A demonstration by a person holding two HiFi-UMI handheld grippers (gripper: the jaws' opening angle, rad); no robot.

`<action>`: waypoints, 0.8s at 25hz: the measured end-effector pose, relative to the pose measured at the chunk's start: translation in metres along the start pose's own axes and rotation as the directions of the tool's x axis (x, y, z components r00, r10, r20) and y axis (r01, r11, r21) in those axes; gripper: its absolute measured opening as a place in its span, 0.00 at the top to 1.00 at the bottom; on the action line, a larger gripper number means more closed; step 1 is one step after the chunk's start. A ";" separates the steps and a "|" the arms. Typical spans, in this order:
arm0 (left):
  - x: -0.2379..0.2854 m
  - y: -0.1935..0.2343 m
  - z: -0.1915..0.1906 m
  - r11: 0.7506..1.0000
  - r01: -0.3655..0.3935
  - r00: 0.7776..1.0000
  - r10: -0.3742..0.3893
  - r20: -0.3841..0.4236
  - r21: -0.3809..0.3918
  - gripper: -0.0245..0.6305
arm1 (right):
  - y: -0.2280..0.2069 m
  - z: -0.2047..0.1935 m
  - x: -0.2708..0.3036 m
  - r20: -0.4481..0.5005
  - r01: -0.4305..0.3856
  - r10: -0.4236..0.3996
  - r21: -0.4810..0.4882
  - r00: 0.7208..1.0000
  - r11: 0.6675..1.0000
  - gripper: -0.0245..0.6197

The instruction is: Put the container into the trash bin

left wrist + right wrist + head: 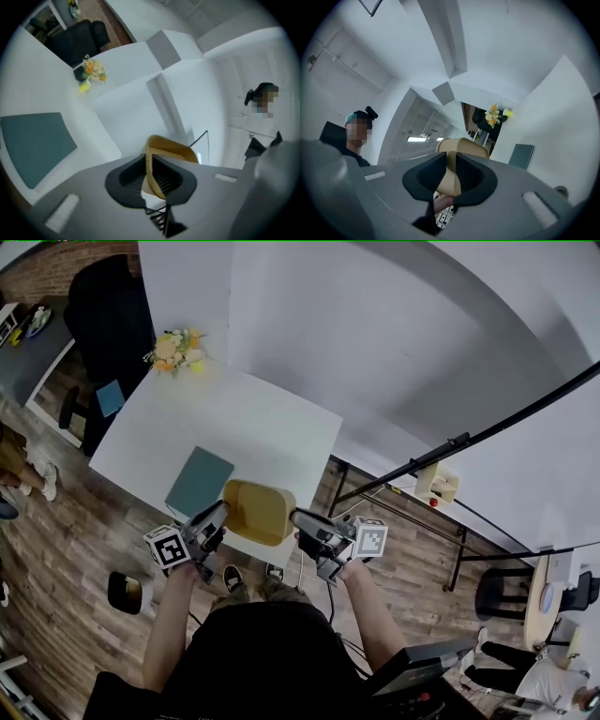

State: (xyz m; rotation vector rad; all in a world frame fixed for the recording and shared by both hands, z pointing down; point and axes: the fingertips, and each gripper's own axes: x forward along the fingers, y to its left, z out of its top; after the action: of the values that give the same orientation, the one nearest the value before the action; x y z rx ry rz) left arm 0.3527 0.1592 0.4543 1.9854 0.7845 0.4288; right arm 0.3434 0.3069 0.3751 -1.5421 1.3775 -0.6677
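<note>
A tan open container (259, 511) sits at the near edge of the white table (234, 418), between my two grippers. My left gripper (221, 513) is shut on the container's left wall; the tan rim (151, 165) runs between its dark pads (129, 176). My right gripper (298, 517) is shut on the right wall, the tan wall (450, 173) pinched between its pads (471, 174). I see no trash bin in any view.
A teal mat (199, 480) lies on the table just left of the container. A bunch of flowers (175, 349) stands at the far corner. A black chair (108, 320) stands beyond the table. A person (357, 133) stands off to the side. Black frame bars (441, 451) run right.
</note>
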 end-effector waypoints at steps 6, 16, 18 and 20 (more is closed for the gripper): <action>-0.020 0.004 0.006 0.999 -0.019 1.000 0.019 0.023 -0.028 0.96 | 0.024 -0.007 0.023 -0.071 -0.033 0.027 -0.087 0.997 0.996 0.85; -0.023 -0.010 0.008 1.000 -0.014 1.000 0.013 0.014 0.012 0.95 | 0.037 -0.017 0.022 -0.090 -0.077 0.069 -0.080 0.994 0.994 0.88; -0.030 -0.012 0.011 1.000 0.007 1.000 -0.008 0.020 0.009 0.95 | 0.044 -0.020 0.028 -0.085 -0.099 0.092 -0.081 0.992 0.992 0.89; -0.035 -0.013 0.015 0.999 0.036 0.999 -0.036 0.040 0.000 0.94 | 0.049 -0.023 0.035 -0.087 -0.110 0.102 -0.090 0.991 0.990 0.89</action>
State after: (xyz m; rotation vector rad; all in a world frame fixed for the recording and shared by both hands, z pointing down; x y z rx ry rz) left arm 0.3315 0.1304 0.4359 1.9703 0.7933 0.3668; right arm 0.3095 0.2696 0.3351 -1.5176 1.5613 -0.6134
